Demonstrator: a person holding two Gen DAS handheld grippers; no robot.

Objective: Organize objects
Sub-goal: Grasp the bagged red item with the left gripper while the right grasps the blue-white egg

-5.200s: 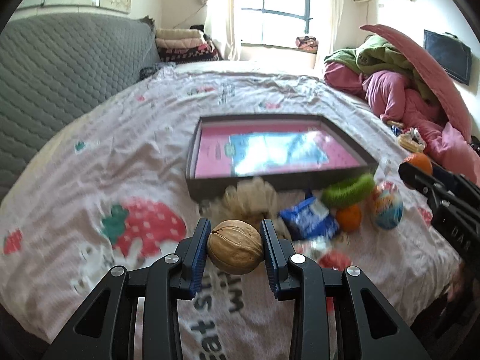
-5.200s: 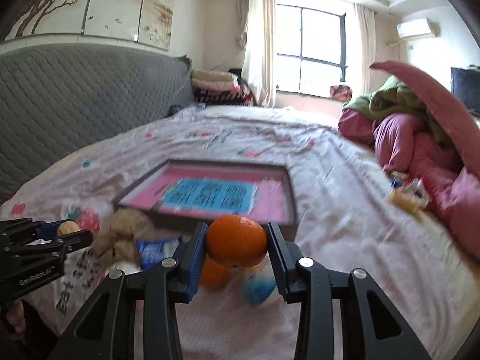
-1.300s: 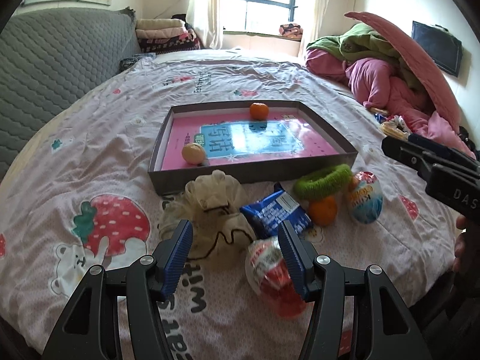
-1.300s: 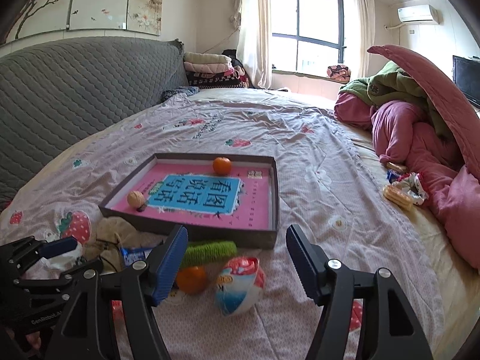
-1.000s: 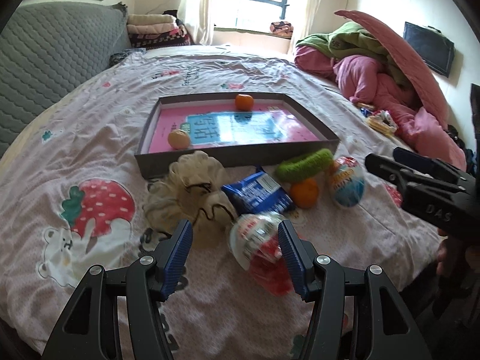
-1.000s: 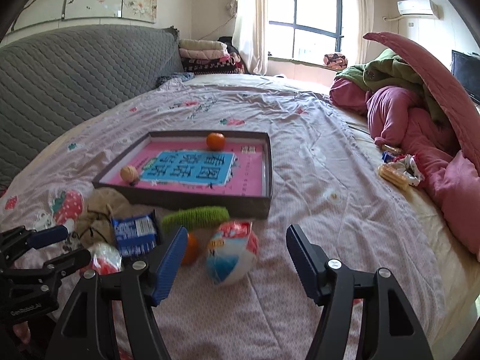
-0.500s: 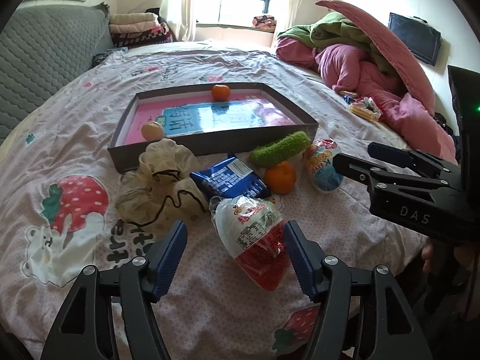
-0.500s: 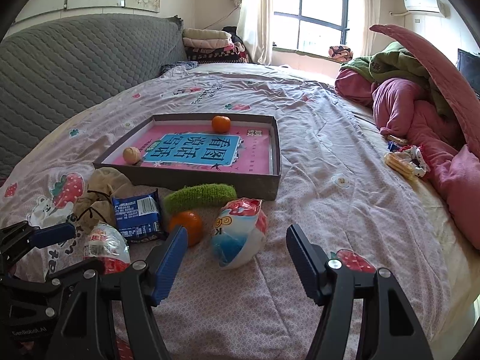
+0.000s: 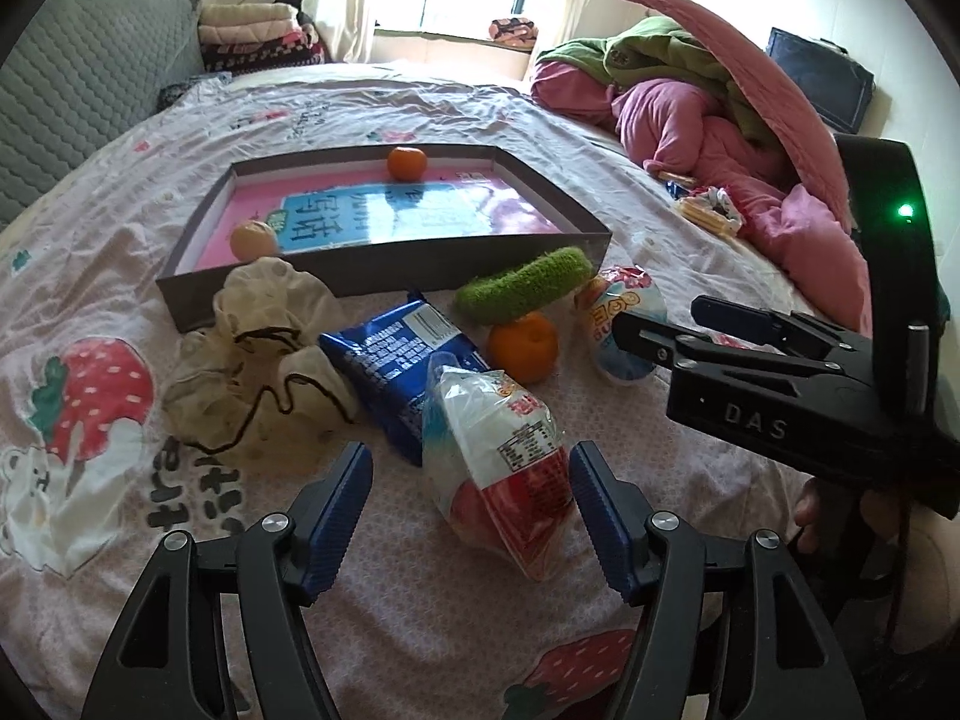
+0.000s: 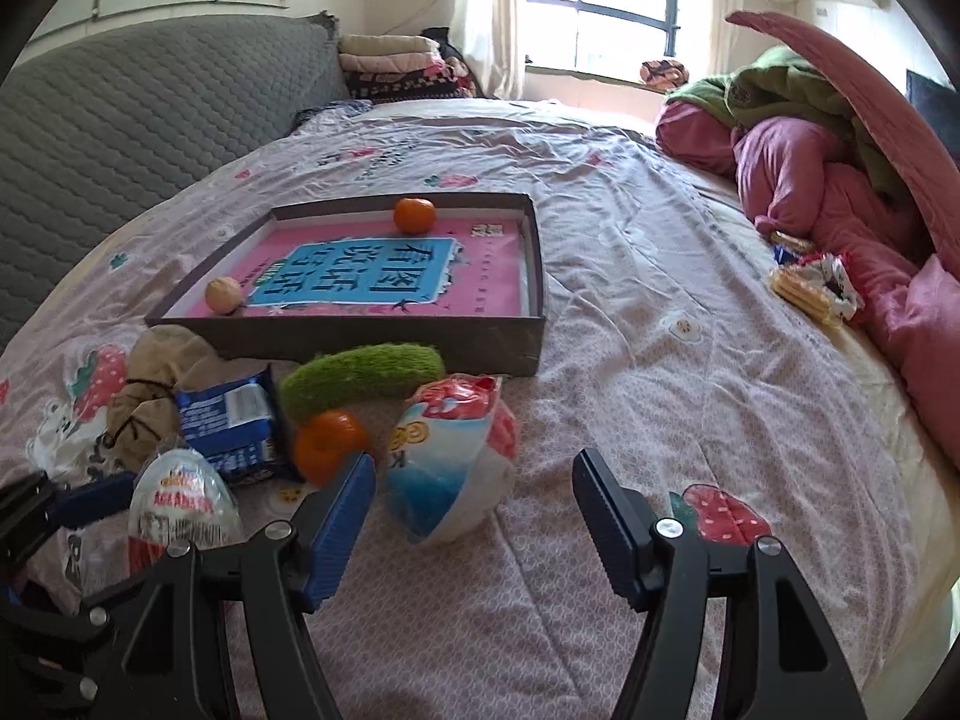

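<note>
A shallow grey box point(image 9: 384, 267) with a pink and blue lining lies on the bed, holding an orange point(image 9: 407, 163) and a walnut point(image 9: 254, 240). In front of it lie a beige drawstring pouch point(image 9: 258, 354), a blue snack packet point(image 9: 396, 360), a green fuzzy roll point(image 9: 522, 294) and a second orange point(image 9: 522, 347). My left gripper point(image 9: 470, 480) is open, its fingers either side of a white and red snack bag point(image 9: 504, 468) without touching it. My right gripper point(image 10: 473, 480) is open around a blue, white and red egg-shaped packet point(image 10: 450, 468), with gaps on both sides.
Pink and green bedding point(image 9: 720, 120) is heaped at the right, with small snack wrappers point(image 10: 810, 288) beside it. A grey quilted headboard point(image 10: 120, 120) runs along the left, folded blankets point(image 10: 390, 60) at the far end. A hand point(image 9: 816, 510) shows under the right gripper.
Both grippers have sunk closer to the pile in front of the box. The left jaws stand wider than a second ago. The walnut and orange held five seconds ago now lie in the box.
</note>
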